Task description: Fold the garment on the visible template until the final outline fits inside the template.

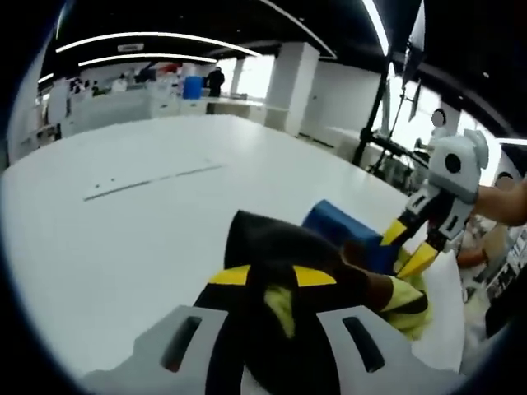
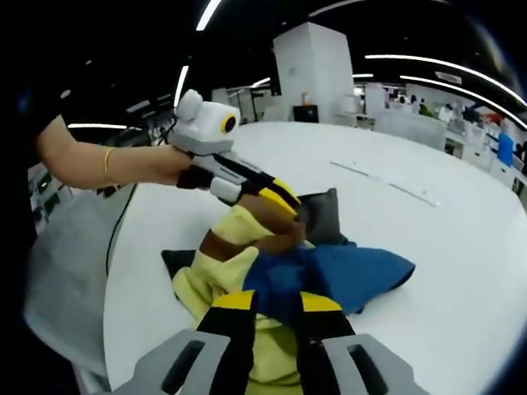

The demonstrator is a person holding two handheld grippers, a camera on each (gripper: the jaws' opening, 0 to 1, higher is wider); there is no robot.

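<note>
Big white table (image 1: pixel 123 239), smooth and bright. On it sits the crumpled garment (image 2: pixel 329 276), yellow, blue, brown and dark panels bunched together near the edge. Farther across the top, a thin pale strip (image 1: pixel 152 183) lies flat.

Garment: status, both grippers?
Left gripper shut on garment. Right gripper shut on its yellow-and-blue edge. Garment bunched on white table, unfolded. Nothing in the way.
</note>
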